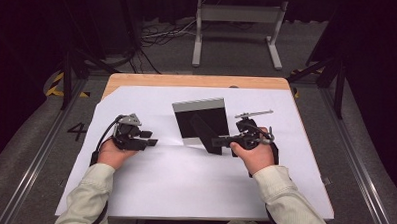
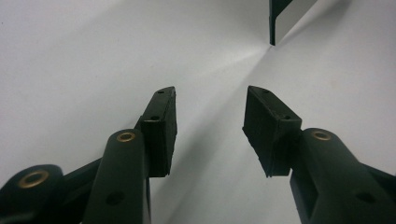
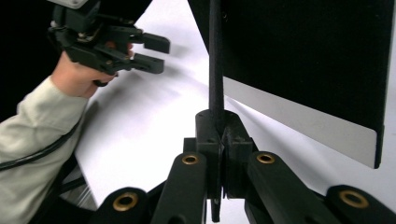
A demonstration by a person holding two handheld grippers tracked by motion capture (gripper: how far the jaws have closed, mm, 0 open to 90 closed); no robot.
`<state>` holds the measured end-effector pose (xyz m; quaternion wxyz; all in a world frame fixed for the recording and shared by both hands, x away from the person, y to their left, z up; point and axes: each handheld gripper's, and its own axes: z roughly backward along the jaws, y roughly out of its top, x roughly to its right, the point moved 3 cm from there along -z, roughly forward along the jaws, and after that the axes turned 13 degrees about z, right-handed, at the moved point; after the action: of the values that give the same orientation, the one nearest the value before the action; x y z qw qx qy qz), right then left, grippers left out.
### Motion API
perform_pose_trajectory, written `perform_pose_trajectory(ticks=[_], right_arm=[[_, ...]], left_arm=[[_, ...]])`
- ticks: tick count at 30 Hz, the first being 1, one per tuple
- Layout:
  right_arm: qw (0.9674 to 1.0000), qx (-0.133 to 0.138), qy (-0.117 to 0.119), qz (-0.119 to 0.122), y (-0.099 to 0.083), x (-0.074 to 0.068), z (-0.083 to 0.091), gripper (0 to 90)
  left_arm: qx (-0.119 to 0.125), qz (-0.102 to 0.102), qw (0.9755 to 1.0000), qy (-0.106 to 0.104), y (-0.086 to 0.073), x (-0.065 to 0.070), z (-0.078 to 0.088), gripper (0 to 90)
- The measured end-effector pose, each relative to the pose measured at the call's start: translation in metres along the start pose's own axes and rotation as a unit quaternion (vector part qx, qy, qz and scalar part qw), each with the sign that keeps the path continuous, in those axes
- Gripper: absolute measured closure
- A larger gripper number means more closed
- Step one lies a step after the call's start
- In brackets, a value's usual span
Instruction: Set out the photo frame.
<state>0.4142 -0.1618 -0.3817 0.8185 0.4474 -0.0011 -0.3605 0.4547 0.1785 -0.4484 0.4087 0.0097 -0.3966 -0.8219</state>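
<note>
With my right tongs (image 3: pixel 217 140) clamped on the frame's stand (image 3: pixel 215 60) and left tongs (image 2: pixel 210 126) open, empty, I'd swing it slowly, keeping the frame (image 1: pixel 201 123) flat.

The high view looks forward and down from above the person's side of the desk (image 1: pixel 197 82), taking in the whole white sheet (image 1: pixel 184 176), both forearms and the floor beyond. The left gripper view rides low and close to that sheet (image 2: pixel 93 56), looking along its own tongs (image 2: pixel 210 126), with a corner of the picture frame (image 2: pixel 280 18) at its top edge. The right gripper view sits very near the frame's back (image 3: pixel 303 51), looking along its own tongs (image 3: pixel 219 140) and across to the left hand (image 3: pixel 77 74). All three views share the frame (image 1: pixel 201 123) and the white sheet (image 3: pixel 140 126).
</note>
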Motion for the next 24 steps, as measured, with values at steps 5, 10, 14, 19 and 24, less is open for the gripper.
perform_pose_trajectory(ticks=[5,10,14,19,24], right_arm=[[0.9998,0.014,-0.013,0.01,-0.007,0.003,0.001,87.6],[0.999,0.028,-0.021,0.029,-0.012,0.005,0.001,87.6],[0.998,0.037,-0.023,0.045,-0.017,0.006,0.002,87.5],[0.997,0.046,-0.02,0.06,-0.024,0.01,0.002,87.5],[0.9952,0.043,-0.016,0.086,-0.029,0.017,0.004,87.4]], left_arm=[[0.0,-0.001,1.0,-0.001,0.0,0.0,0.0,54.6],[0.0,-0.003,1.0,0.001,0.0,0.0,-0.001,54.6],[-0.001,-0.002,1.0,-0.001,0.0,0.0,-0.001,54.5],[-0.003,-0.003,1.0,-0.001,0.0,0.001,-0.001,54.5],[-0.003,-0.003,1.0,0.0,0.0,0.001,-0.001,54.3]])
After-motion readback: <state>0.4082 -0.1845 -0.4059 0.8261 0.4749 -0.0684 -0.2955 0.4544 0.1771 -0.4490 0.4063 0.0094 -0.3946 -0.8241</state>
